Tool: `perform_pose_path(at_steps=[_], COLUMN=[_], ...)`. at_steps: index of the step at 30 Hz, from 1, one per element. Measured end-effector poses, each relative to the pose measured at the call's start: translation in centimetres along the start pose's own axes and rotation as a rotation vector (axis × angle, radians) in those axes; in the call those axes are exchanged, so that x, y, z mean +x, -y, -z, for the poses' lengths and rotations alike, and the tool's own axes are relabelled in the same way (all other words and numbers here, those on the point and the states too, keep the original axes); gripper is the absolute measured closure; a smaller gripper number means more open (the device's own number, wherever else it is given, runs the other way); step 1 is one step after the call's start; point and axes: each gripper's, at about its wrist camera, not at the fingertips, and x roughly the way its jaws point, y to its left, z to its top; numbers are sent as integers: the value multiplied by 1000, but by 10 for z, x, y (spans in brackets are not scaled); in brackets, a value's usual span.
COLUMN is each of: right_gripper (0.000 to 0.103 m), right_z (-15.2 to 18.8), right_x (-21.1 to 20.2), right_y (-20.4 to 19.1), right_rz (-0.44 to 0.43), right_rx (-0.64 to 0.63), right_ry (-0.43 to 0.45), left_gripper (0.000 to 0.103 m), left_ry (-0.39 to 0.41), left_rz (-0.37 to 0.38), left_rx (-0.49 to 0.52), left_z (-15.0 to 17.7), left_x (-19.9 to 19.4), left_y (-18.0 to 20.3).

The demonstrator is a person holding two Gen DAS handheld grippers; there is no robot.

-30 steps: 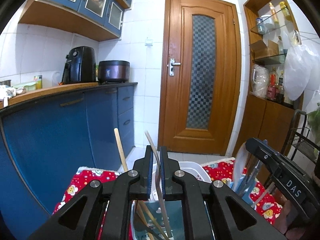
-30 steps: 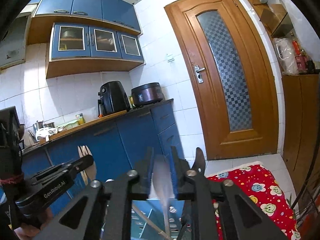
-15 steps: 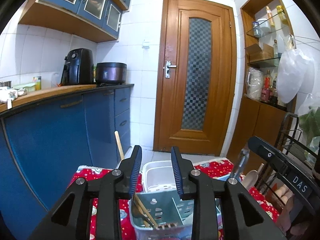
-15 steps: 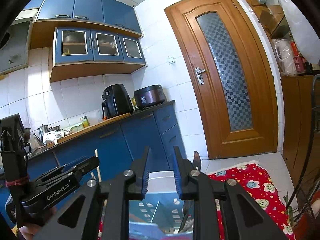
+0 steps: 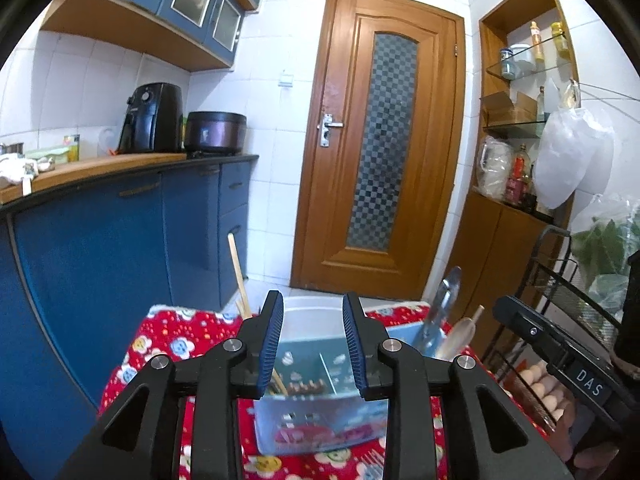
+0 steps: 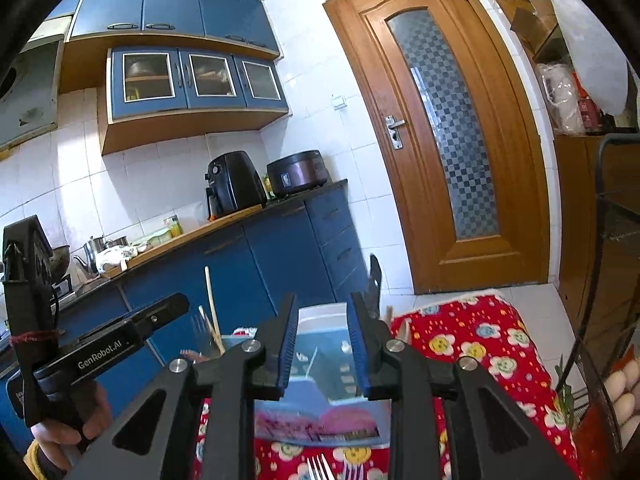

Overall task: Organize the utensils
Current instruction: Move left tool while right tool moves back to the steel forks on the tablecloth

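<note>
A translucent blue utensil holder [image 5: 320, 420] stands on the red flowered cloth. Wooden chopsticks [image 5: 238, 280] lean in its left compartment. A metal utensil [image 5: 442, 312] and a pale spoon [image 5: 456, 340] stand in its right one. My left gripper [image 5: 314, 344] hovers open just in front of the holder with nothing between its fingers. In the right wrist view my right gripper [image 6: 324, 344] faces the same holder [image 6: 320, 396]. Its jaws are opening and nothing is between them. A black utensil [image 6: 375, 284] rises behind its right finger, and the chopsticks [image 6: 210, 304] stand to the left.
Forks [image 6: 320, 468] lie on the cloth [image 6: 480, 344] near the front edge. A white tub [image 5: 312, 308] sits behind the holder. Blue cabinets [image 5: 120, 260] run along the left. A wire rack with eggs [image 5: 536, 384] stands at the right, and a wooden door [image 5: 380, 140] is ahead.
The left gripper let go of a wooden stick and opened. The right gripper released a pale utensil and widened. Both have drawn back from the holder.
</note>
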Motion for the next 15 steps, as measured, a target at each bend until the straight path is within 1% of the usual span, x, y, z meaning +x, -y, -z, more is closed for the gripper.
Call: perform_pose_path(at_steps=[10, 15], right_gripper=[74, 73], right_z=[21, 33], right_x=[-23, -33], right_y=[11, 18], right_rz=[23, 37], right_rx=[20, 34], right_ry=[-79, -115], left_gripper=[72, 72], left_ry=[-79, -148], left_rz=[47, 68], left_rx=[-51, -88], left_z=[25, 44], left_x=[-12, -8], left_y=[6, 7])
